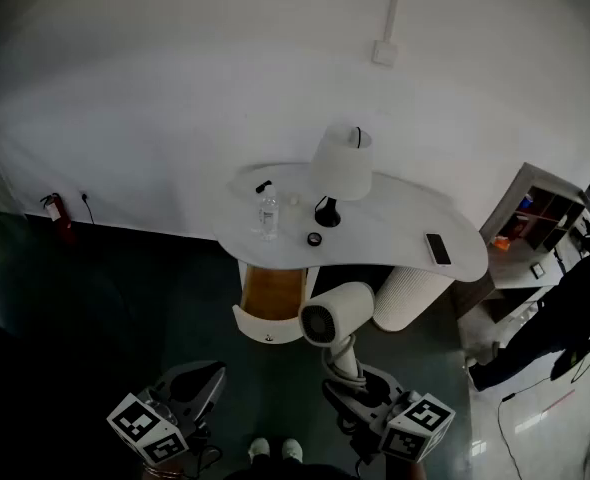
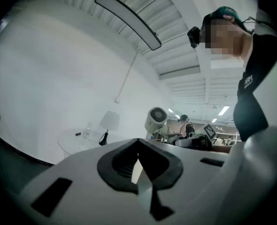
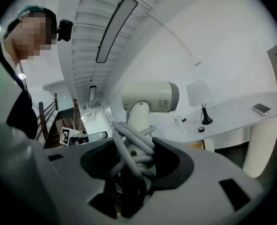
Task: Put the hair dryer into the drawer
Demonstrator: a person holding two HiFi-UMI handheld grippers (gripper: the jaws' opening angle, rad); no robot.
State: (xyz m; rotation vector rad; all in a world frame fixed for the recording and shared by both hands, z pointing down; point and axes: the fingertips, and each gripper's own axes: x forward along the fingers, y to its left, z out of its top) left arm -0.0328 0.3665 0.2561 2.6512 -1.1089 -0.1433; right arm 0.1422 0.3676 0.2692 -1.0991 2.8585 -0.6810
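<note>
The right gripper [image 3: 129,170] pinched the hair dryer [image 3: 148,97] by its handle, raised near the open drawer [image 1: 265,330]. The left gripper [image 2: 138,168] was pressed together, empty. The wound cord [image 3: 131,142] lay under the grip, so the dryer might slip or snag the rim. The barrel's label was too small to read.

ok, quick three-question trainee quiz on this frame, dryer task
1. True or false: the drawer under the table is open.
2. Where is the dryer? A: on the table. B: in the right gripper. C: in the drawer.
3. Fill in: the tallest thing on the table is the ____.
Key: 1 true. 2 B. 3 lamp.
</note>
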